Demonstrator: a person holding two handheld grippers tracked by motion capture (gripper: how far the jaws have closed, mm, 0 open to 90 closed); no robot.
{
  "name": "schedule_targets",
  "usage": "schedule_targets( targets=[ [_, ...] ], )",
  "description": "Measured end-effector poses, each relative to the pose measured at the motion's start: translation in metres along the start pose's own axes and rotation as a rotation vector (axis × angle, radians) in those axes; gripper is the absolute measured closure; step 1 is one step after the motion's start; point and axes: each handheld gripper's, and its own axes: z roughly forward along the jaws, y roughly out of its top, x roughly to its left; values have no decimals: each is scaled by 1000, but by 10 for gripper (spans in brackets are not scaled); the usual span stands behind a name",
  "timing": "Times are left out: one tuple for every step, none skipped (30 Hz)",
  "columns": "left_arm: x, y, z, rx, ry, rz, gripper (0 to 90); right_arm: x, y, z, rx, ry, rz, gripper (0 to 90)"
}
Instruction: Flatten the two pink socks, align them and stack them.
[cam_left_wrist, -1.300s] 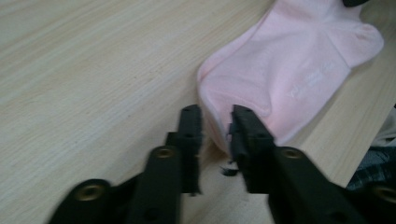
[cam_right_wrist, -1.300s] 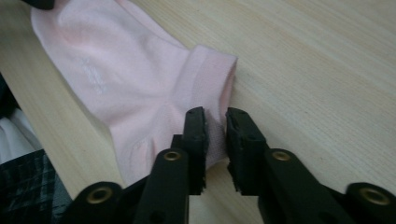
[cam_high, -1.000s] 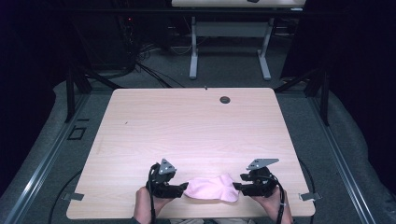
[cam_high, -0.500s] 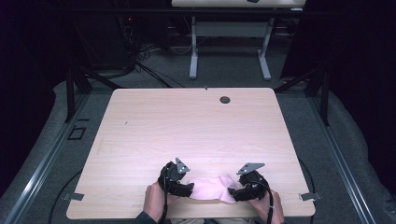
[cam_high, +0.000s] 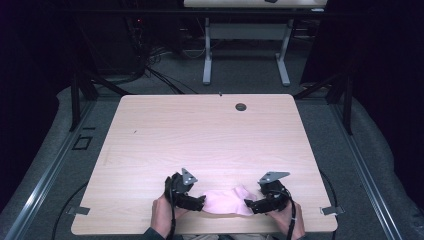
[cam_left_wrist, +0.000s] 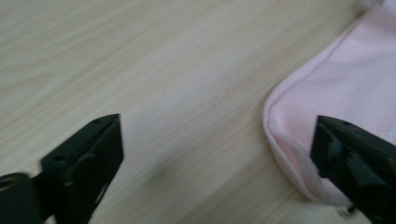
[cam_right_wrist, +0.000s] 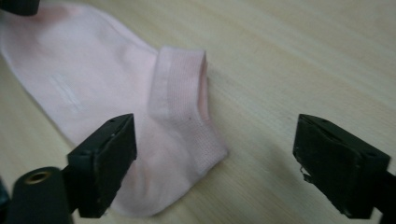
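the sock is soft pink knit cloth, matt, with a ribbed cuff. the table is pale wood-grain laminate, smooth with a dull sheen. the right gripper has matt black plastic jaws, slightly scuffed.

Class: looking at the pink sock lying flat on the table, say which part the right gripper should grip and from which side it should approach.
Grip the ribbed cuff of the pink sock. It is the thicker, doubled band at the end nearest the right gripper, and its edge lies bare on the table. Probably best to come in low from that open end, sliding one jaw under the cuff.
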Motion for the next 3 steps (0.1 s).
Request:
schedule_targets(
  targets=[
    [8,-5,-8,-32,-5,-29,1,-5,-3,-7,-39,8,21,63],
    [16,-10,-14,-58,10,-56,1,-11,-7,-15,-60,1,46,32],
    [25,-17,-20,-78,31,-89,1,-19,-12,-21,-84,-13,79,5]
  ],
)
